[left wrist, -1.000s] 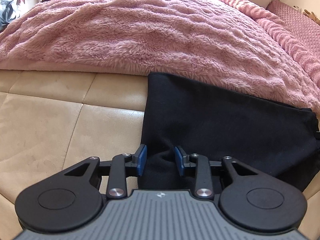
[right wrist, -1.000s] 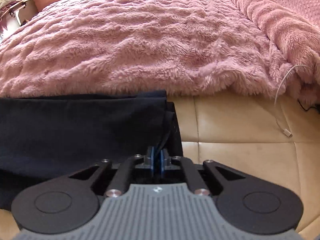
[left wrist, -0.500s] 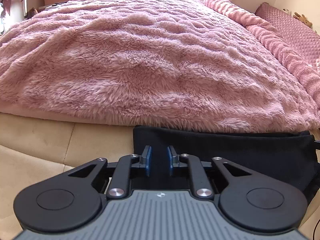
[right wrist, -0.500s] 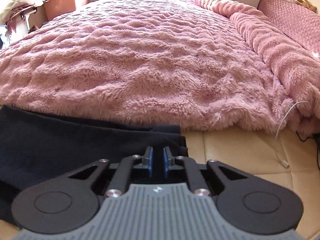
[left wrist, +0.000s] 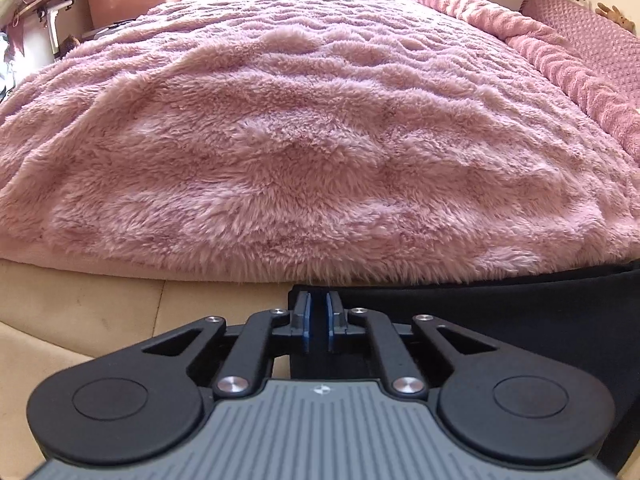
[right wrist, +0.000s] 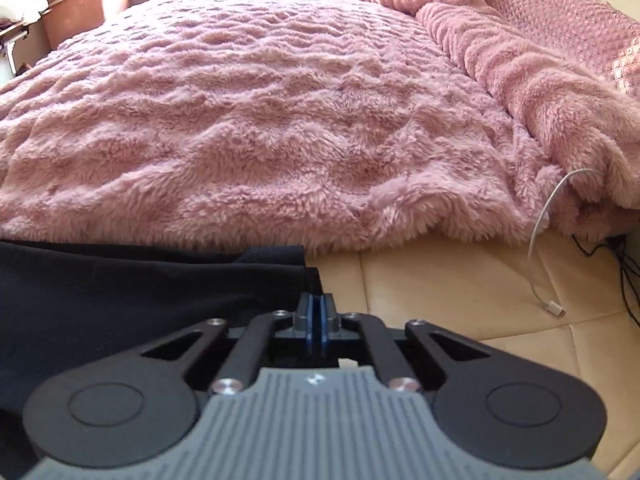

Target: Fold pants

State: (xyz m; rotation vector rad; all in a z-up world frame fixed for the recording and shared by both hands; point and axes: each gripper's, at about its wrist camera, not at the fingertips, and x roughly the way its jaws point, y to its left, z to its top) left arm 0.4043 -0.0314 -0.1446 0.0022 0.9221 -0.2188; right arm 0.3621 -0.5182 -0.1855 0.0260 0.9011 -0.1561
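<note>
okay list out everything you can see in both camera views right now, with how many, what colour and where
pants: one, black, flat on the tan surface at the blanket's near edge
blanket: one, fluffy pink, covering the bed
quilted cushion: one, pink, far right
padded surface: one, tan, in front of the bed
cable: one, white, right of the pants
left tongs: black, blue pads, closing on the pants' corner
right tongs: black, blue pads, shut on the pants' other corner

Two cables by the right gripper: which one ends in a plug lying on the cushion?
The white cable. It arcs down from under the pink blanket, and its plug rests on the tan cushion. The thin black cable runs off the frame's right edge, with no plug visible.
</note>
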